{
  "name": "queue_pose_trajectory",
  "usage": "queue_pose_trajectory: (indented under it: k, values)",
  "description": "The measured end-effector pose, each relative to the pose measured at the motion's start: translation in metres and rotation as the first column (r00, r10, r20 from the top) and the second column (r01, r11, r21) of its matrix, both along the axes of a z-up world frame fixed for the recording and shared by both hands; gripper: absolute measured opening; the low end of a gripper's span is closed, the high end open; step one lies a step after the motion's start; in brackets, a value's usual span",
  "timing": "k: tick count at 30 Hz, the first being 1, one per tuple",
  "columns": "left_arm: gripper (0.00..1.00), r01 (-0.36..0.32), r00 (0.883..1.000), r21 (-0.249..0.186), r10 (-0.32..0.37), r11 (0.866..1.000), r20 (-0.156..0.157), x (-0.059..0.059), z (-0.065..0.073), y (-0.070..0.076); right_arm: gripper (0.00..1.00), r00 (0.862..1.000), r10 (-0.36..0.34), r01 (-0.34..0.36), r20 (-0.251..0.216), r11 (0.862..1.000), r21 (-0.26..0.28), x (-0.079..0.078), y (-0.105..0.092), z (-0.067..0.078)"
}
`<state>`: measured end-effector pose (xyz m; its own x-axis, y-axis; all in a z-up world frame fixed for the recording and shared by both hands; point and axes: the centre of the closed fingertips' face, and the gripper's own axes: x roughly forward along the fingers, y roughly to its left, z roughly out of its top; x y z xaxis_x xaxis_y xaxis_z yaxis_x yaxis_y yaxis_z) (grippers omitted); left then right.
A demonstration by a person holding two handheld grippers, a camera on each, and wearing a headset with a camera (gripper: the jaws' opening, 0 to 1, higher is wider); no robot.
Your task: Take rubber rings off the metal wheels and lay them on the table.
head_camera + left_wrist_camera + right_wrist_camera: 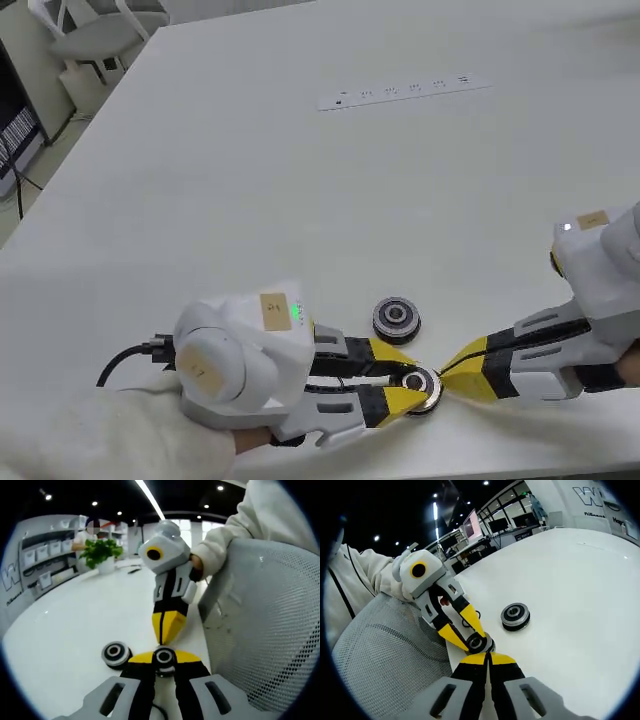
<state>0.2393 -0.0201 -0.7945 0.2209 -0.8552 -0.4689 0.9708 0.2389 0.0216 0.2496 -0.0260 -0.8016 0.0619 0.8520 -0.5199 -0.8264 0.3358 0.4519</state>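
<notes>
The left gripper [402, 381] pinches a wheel [422, 381] near the table [300, 200] edge; the right gripper [447, 375], fingers pressed together, touches it.

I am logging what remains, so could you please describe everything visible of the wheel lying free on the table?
The free wheel is a small round metal disc with a silvery hub, a dark centre hole and a black rubber ring around its rim. It lies flat on the white table, touched by nothing, close beside the second wheel clamped in the left gripper.

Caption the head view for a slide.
Left gripper holds a metal wheel, right gripper closed at its rim; second wheel beside.
</notes>
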Motion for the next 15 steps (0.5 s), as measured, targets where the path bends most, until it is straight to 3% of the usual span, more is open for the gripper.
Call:
queue_pose_trajectory:
  k: [9,15]
  values:
    - [0.14,0.002,1.0,0.003,-0.002,1.0,0.005,-0.0005,0.0004,-0.0003,0.0,0.992,-0.059,0.066,-0.115,0.996,0.056,-0.0014,0.0002,0.0022]
    - [0.14,0.001,1.0,0.004,-0.001,1.0,0.008,-0.0002,0.001,-0.0009,0.0,0.985,-0.075,0.089,-0.157,0.993,0.08,-0.0025,0.0008,0.0045]
